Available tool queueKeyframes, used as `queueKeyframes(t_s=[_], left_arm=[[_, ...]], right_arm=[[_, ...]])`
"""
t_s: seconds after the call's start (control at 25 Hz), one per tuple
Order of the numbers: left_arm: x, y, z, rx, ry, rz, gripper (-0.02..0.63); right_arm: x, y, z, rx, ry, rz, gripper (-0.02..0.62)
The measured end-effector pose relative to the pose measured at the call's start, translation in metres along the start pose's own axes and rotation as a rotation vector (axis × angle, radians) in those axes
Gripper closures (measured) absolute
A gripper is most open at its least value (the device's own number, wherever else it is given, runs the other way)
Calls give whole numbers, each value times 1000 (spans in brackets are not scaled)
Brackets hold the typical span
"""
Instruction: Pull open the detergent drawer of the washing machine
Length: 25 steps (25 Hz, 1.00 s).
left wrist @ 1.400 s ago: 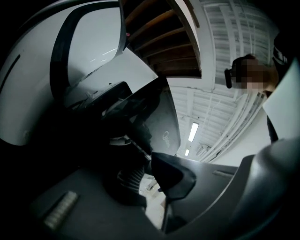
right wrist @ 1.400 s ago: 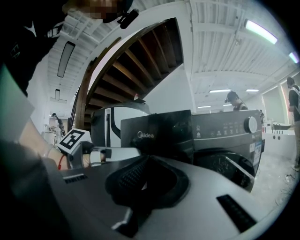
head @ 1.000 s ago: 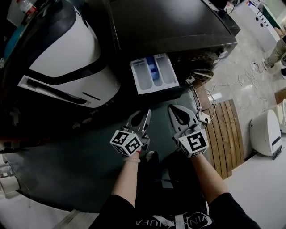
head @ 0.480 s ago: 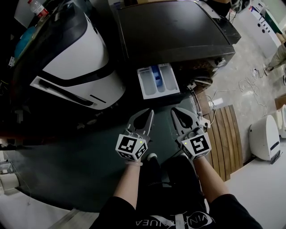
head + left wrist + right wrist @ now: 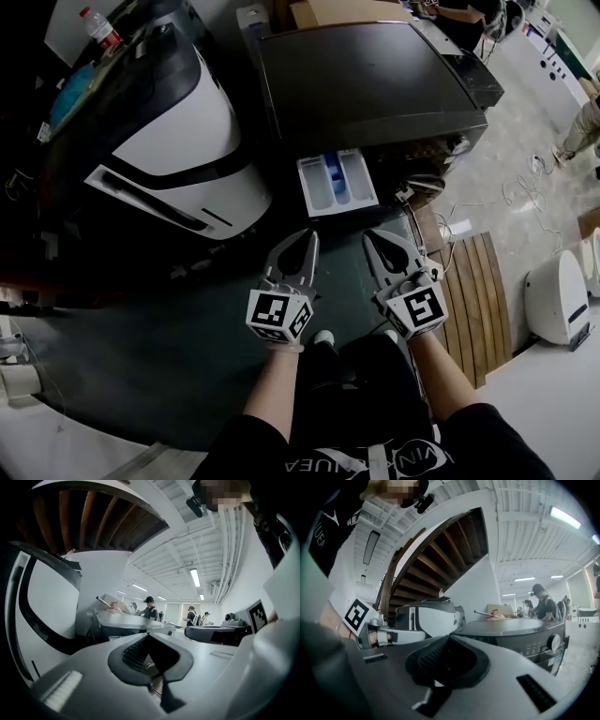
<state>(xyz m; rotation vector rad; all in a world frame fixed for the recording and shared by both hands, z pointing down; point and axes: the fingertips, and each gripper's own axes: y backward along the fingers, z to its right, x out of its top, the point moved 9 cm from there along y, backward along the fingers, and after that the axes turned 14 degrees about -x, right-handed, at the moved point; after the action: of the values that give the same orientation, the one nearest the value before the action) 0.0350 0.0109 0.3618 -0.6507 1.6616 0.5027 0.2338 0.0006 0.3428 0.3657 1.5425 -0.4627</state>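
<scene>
The dark washing machine [image 5: 375,80] stands ahead of me, and its white detergent drawer [image 5: 336,183] with a blue insert sticks out of the front, pulled open. Both grippers hover side by side, short of the drawer and apart from it. My left gripper [image 5: 312,234] is shut with nothing in it, and its jaws meet in the left gripper view [image 5: 149,634]. My right gripper [image 5: 367,234] is also shut and empty [image 5: 449,637]. The right gripper view looks level across the machine's control panel and its knob [image 5: 553,641].
A large white and black appliance [image 5: 178,141] sits left of the washing machine. A slatted wooden board [image 5: 473,281] lies on the floor at the right, with cables [image 5: 506,173] and a white device [image 5: 558,281] beyond. People stand in the background.
Both grippers have risen, and the left one has rolled, turning its marker cube. The drawer stays open, and the jaws have stayed shut.
</scene>
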Motion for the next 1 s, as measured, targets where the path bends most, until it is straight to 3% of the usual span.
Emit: queueKeyframes(t_s=[1.0], left_arm=[[73,48,9,84,-102,37,597]], right_arm=[[64,13,-22,14,25,98,586]])
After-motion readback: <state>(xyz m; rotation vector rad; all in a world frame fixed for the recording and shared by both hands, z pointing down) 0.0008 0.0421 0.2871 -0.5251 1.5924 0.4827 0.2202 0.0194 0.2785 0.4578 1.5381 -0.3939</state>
